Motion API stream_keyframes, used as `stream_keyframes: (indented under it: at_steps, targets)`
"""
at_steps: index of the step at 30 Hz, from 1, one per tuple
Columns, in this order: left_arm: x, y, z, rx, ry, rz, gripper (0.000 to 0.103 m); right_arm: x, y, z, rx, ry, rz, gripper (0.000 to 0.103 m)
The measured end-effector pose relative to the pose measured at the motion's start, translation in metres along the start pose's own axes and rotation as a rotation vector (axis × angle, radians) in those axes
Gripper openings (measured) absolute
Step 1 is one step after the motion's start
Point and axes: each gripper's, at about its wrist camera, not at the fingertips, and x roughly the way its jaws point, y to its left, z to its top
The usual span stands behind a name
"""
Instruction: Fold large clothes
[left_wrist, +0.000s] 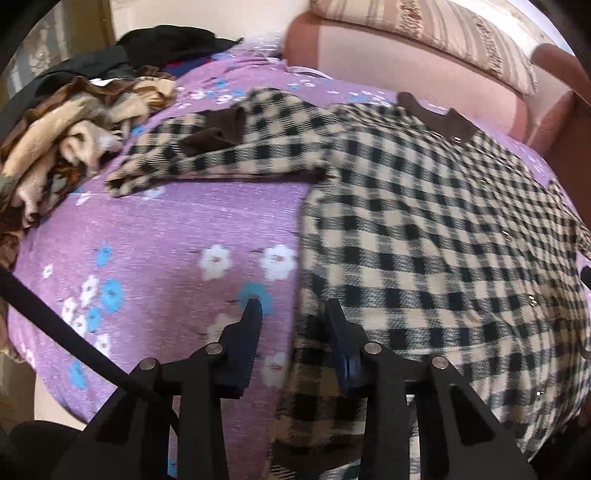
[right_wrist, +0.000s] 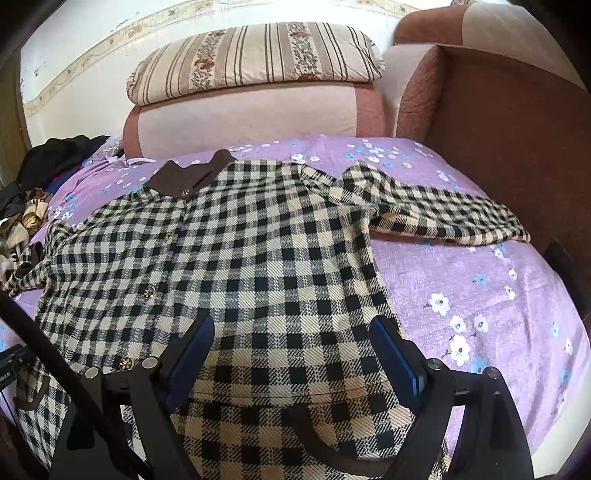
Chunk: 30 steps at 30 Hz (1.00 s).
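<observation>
Black-and-cream checked wool coat (right_wrist: 258, 258), with a brown collar (right_wrist: 192, 173) and small gold buttons, lies spread flat on a bed under a purple bedsheet printed with white and blue flowers (right_wrist: 480, 288). One sleeve (right_wrist: 443, 218) stretches out toward the brown side of a sofa; the other sleeve (left_wrist: 207, 147), ending in a brown cuff, lies folded toward a heap of brown and beige fabric (left_wrist: 66, 147) at the bed's far corner.

Left tool (left_wrist: 291, 314), black with blue pads, points steeply down at the coat's side edge. Its jaws stand narrowly apart, one finger over the bare sheet, the other over the checked cloth, with the edge of the coat between them. Whether the pads actually press the cloth cannot be told from the blurred picture.

Right tool (right_wrist: 291, 325) hangs above the coat's lower part, angled downward, its jaws spread wide. Checked fabric shows between the fingers, but nothing is gripped.

A striped cushion (right_wrist: 255, 59) rests on the pink sofa back (right_wrist: 240, 110) behind the bed.
</observation>
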Motion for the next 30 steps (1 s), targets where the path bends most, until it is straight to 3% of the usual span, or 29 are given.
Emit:
stream_keyframes:
  at_steps: [4, 6, 7, 12, 16, 19, 22, 24, 27, 30]
  targets:
    - [-0.004, 0.009, 0.002, -0.037, -0.011, -0.006, 0.027, 0.032, 0.015, 0.022, 0.021, 0.041, -0.006, 0.089]
    - [-0.008, 0.01, 0.004, -0.036, -0.036, 0.036, 0.006, 0.036, 0.027, 0.02, 0.048, 0.047, -0.015, 0.089]
    - [-0.009, 0.011, 0.005, -0.036, -0.05, 0.069, 0.003, 0.038, 0.037, 0.016, 0.065, 0.048, -0.022, 0.089]
    - [-0.021, 0.034, 0.013, -0.136, -0.074, 0.064, 0.002, 0.042, 0.045, 0.002, 0.154, 0.062, -0.035, 0.089]
    - [-0.025, 0.044, 0.014, -0.168, -0.099, 0.045, 0.004, 0.047, 0.025, -0.003, 0.256, 0.075, -0.026, 0.089]
    - [-0.028, 0.041, 0.02, -0.164, -0.111, 0.028, 0.016, 0.053, 0.002, -0.004, 0.341, 0.085, -0.04, 0.089]
    - [-0.039, 0.035, 0.032, -0.155, -0.161, -0.013, 0.036, 0.053, -0.028, 0.0, 0.44, 0.076, -0.061, 0.089]
    - [-0.047, 0.024, 0.044, -0.127, -0.201, -0.022, 0.058, 0.051, -0.058, 0.01, 0.496, 0.062, -0.077, 0.089]
    - [-0.045, 0.0, 0.06, -0.064, -0.226, -0.054, 0.064, 0.059, -0.107, 0.025, 0.561, 0.038, -0.128, 0.089]
    - [-0.028, -0.025, 0.072, -0.017, -0.187, -0.095, 0.064, 0.083, -0.157, 0.033, 0.633, 0.045, -0.18, 0.089]
